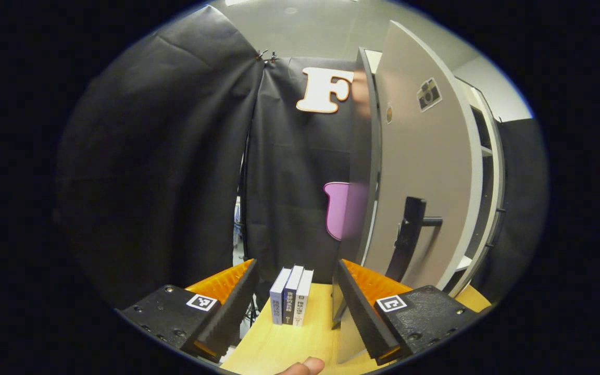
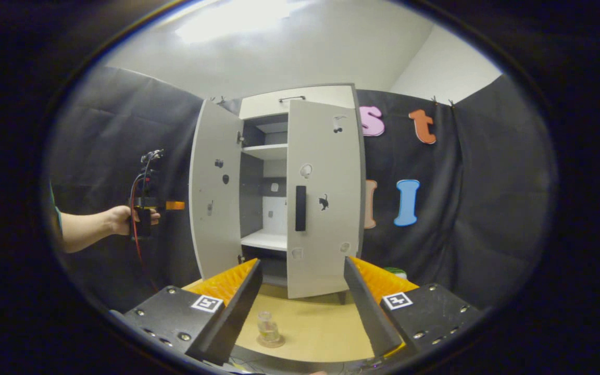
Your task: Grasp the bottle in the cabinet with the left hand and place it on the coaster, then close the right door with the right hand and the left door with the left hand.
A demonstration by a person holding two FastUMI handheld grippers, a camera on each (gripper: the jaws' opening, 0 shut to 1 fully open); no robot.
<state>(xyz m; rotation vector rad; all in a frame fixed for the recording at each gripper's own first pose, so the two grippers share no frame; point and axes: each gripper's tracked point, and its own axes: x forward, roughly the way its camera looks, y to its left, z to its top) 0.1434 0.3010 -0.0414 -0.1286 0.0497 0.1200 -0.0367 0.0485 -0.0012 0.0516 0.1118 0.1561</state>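
The white cabinet (image 2: 279, 192) fills centre frame with its right door (image 2: 323, 208) shut and left door (image 2: 214, 203) ajar, the left tongs (image 2: 175, 205) gaping empty behind it, apparently to push, while the right tongs (image 2: 302, 291) idle open over the desk (image 2: 321, 333), where the bottle (image 2: 269, 329) sits on its coaster (image 2: 271, 342).

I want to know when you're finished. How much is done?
The bottle already stands on its coaster on the table. The right door looks closed. The left tongs, open, are by the left door, which still stands open. Closing it is all that remains.
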